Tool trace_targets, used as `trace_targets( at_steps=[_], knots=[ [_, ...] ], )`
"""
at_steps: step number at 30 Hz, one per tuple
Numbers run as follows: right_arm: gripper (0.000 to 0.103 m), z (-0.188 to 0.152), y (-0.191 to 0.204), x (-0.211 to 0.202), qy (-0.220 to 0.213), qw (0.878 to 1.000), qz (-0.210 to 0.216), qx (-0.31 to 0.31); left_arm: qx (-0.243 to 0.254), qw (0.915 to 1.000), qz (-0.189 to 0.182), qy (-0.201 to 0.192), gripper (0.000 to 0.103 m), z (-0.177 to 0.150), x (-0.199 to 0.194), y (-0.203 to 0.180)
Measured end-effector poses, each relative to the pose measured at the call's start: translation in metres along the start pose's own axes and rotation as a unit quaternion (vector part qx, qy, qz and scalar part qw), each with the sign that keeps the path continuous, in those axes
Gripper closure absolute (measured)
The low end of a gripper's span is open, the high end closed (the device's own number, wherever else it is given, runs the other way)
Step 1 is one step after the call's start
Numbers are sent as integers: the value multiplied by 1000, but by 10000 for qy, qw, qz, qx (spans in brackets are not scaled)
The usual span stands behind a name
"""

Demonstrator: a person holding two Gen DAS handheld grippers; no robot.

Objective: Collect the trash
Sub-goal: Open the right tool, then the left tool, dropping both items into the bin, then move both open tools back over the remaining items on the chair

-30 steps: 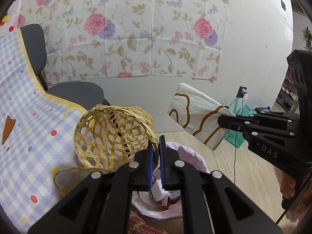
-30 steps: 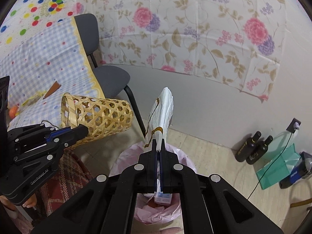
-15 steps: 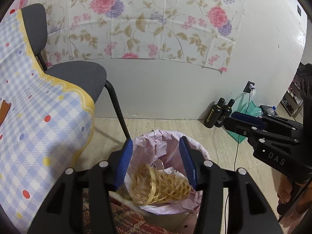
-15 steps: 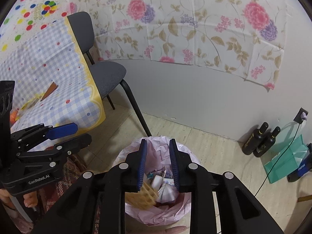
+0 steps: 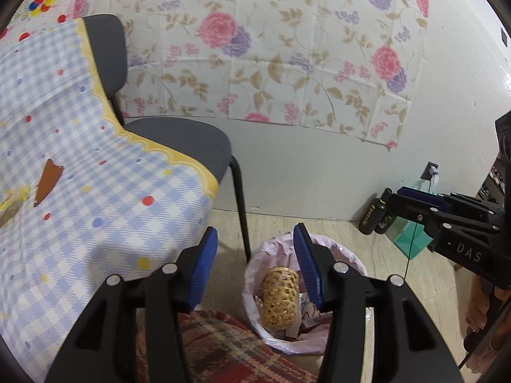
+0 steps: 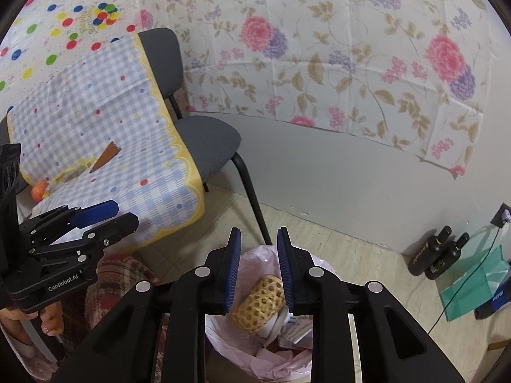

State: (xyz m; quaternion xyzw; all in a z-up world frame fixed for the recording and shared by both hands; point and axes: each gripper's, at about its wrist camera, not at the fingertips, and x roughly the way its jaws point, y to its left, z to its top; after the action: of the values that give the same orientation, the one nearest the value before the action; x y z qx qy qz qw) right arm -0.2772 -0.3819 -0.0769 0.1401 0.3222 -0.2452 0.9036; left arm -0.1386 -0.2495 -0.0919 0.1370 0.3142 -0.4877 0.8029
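Basket (image 5: pixel 280 300) dropped into bin (image 5: pixel 255 268); tongs (image 5: pixel 255 255) empty.

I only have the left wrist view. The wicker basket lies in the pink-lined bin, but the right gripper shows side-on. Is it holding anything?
Observer: No. The right gripper is open and empty above the bin; its jaws have just been opening, and the basket lies below them.
Operator: Anything on the table I'm missing?
Observer: An orange object shows at the table edge; I cannot tell what it is.
Operator: And on the floor behind that gripper?
Observer: A Pepsi-labelled bottle lies beside the green bag.
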Motion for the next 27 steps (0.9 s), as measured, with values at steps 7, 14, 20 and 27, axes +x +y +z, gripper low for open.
trace_targets(
  at_steps=[7,14,20,27],
  knots=[
    [77,21,39,8,-114,9986,460,-253,-418,9974,522,-258,55,6,-25,46],
    [77,45,84,22,-209,9947,824,-583,-1035,9862,1202,-465,55,9,-53,106],
    [77,64,122,32,-247,9901,1086,-852,-1370,9765,1561,-575,55,6,-74,145],
    [70,82,176,46,-275,9828,1411,-1161,-1653,9666,1864,-608,51,-3,-90,183]
  ],
)
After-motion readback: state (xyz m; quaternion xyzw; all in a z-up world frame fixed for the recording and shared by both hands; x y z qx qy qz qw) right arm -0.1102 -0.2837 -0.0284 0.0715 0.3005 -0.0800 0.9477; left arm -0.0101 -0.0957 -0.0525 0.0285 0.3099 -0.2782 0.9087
